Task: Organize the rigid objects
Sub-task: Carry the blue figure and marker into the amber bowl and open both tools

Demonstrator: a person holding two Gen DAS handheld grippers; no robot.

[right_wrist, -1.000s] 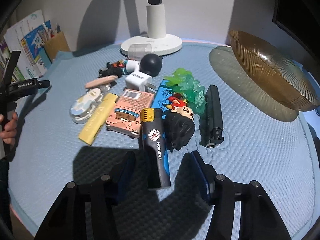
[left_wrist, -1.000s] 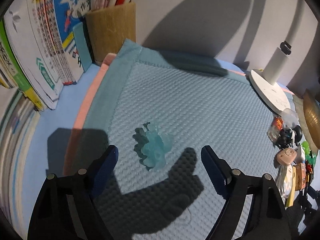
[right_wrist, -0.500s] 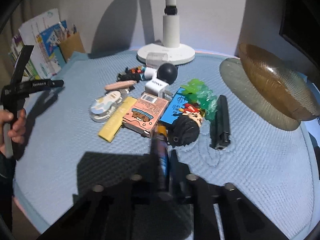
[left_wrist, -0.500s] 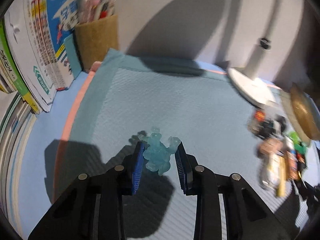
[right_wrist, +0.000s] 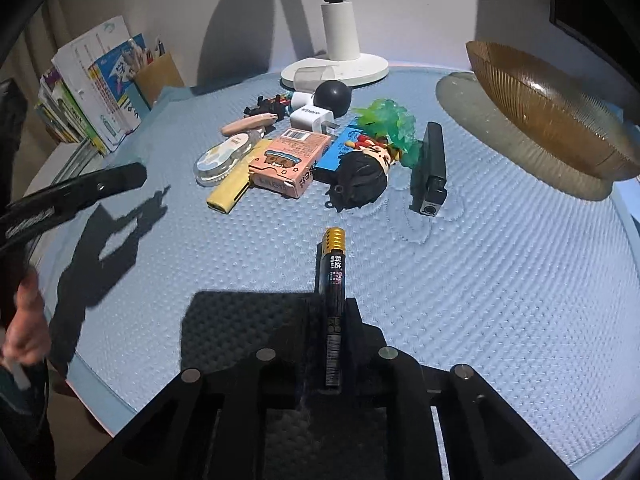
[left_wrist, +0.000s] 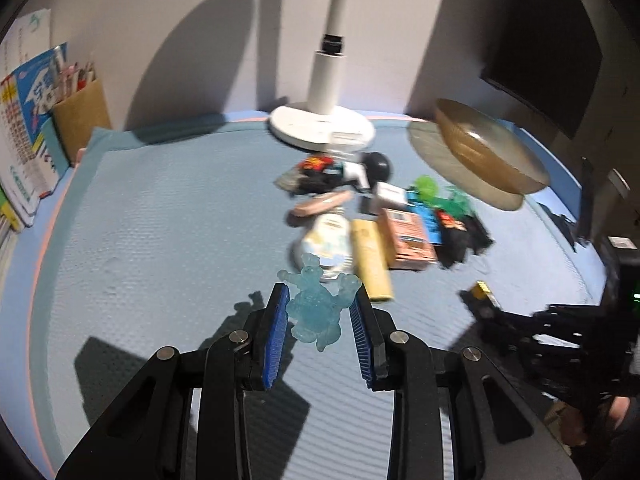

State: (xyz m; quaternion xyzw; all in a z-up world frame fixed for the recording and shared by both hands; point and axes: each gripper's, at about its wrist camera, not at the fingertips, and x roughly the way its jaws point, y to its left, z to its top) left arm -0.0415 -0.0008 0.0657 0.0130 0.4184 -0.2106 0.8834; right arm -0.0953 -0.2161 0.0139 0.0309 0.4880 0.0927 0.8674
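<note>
The right tongs (right_wrist: 334,320) are clamped shut on a black lighter (right_wrist: 334,300), whose long axis runs straight ahead along the fingers, gold cap (right_wrist: 335,239) pointing away toward the pile and lifted above the blue mat (right_wrist: 500,280); its lower end is buried between the jaws and its printed label is too small to read; the left tongs (left_wrist: 318,320) have closed onto a pale blue translucent figure (left_wrist: 318,312), held above the mat with head forward and 2 arms spread past the blue pads (left_wrist: 276,334), its feet hanging toward the camera; the figure looks frosted and gummy, details soft from blur; beyond lie a pink box (right_wrist: 290,162), a yellow bar (right_wrist: 234,184), a dark-haired doll head (right_wrist: 362,176), a green translucent toy (right_wrist: 390,124) and a second black lighter (right_wrist: 430,172); small items by the white lamp base (right_wrist: 336,70) are hard to tell apart; an amber bowl (right_wrist: 548,104) sits at the counter's far right, cut by the frame.
</note>
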